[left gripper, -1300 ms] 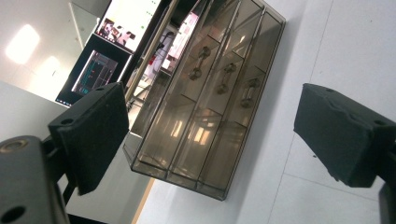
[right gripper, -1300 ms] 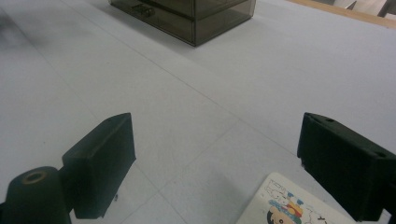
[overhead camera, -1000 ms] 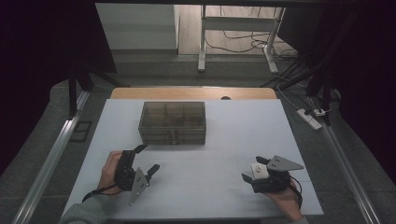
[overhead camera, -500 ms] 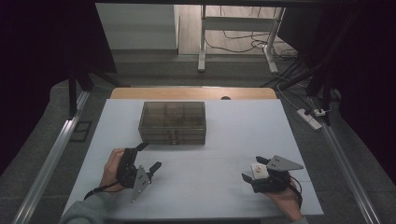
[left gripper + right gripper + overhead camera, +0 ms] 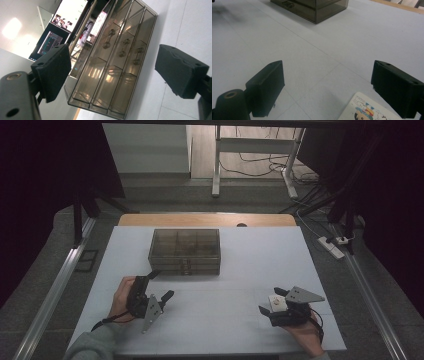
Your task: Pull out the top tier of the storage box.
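1. Now holding the left gripper (image 5: 159,285) spread wide and empty, just in front of the smoky drawer box (image 5: 185,251), jaws framing its drawers.
2. Resting the right gripper (image 5: 268,303) spread too, low over the white worktop (image 5: 240,270), well apart from the box.
3. Lying between its jaws: a small cartoon card (image 5: 368,110).
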Demonstrator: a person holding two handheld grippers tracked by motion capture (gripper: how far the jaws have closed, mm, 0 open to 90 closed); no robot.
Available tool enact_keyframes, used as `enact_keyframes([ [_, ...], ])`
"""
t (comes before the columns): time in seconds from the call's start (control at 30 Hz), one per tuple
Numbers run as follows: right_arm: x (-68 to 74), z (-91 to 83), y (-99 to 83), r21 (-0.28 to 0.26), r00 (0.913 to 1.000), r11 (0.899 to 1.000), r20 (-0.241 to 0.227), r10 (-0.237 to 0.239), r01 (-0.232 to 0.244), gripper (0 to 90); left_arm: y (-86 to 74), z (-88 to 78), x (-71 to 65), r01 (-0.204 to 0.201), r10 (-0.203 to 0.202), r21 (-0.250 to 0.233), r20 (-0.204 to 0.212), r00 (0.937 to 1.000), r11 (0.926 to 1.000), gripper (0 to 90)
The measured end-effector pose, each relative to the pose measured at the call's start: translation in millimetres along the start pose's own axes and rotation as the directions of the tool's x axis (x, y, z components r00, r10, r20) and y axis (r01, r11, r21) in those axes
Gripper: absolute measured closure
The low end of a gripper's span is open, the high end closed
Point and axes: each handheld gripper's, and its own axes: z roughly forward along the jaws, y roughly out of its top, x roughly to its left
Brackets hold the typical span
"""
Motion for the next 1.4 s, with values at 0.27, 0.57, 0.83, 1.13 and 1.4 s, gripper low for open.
enact_keyframes([
  [0.27, 0.2, 0.6, -0.2, 0.0, 1.0, 1.0, 0.0, 0.0, 0.0, 11.0, -0.1, 5.0, 0.6, -0.016, 0.016, -0.003, -0.002, 0.9999, 0.9999, 14.1],
  [0.57, -0.1, 0.6, -0.3, 0.001, 1.0, 1.0, 0.001, 0.0, 0.0, 11.0, 0.0, 10.5, 0.9, -0.023, 0.023, -0.006, -0.004, 0.9997, 0.9997, 14.2],
  [0.83, 0.0, 0.8, -0.4, 0.004, 1.0, 1.0, 0.002, -0.001, 0.001, 11.1, 0.0, 14.5, 2.3, -0.029, 0.029, -0.004, -0.008, 0.9996, 0.9996, 15.1],
  [1.13, -0.1, 0.9, -0.4, 0.005, 1.0, 1.0, 0.003, -0.001, 0.001, 11.0, 0.2, 19.2, 3.6, -0.034, 0.034, -0.009, -0.012, 0.9994, 0.9994, 15.6],
  [1.4, -0.1, 1.2, -0.4, 0.007, 1.0, 1.0, 0.004, -0.002, 0.002, 11.1, 0.0, 23.3, 4.7, -0.034, 0.034, -0.011, -0.012, 0.9993, 0.9994, 16.0],
])
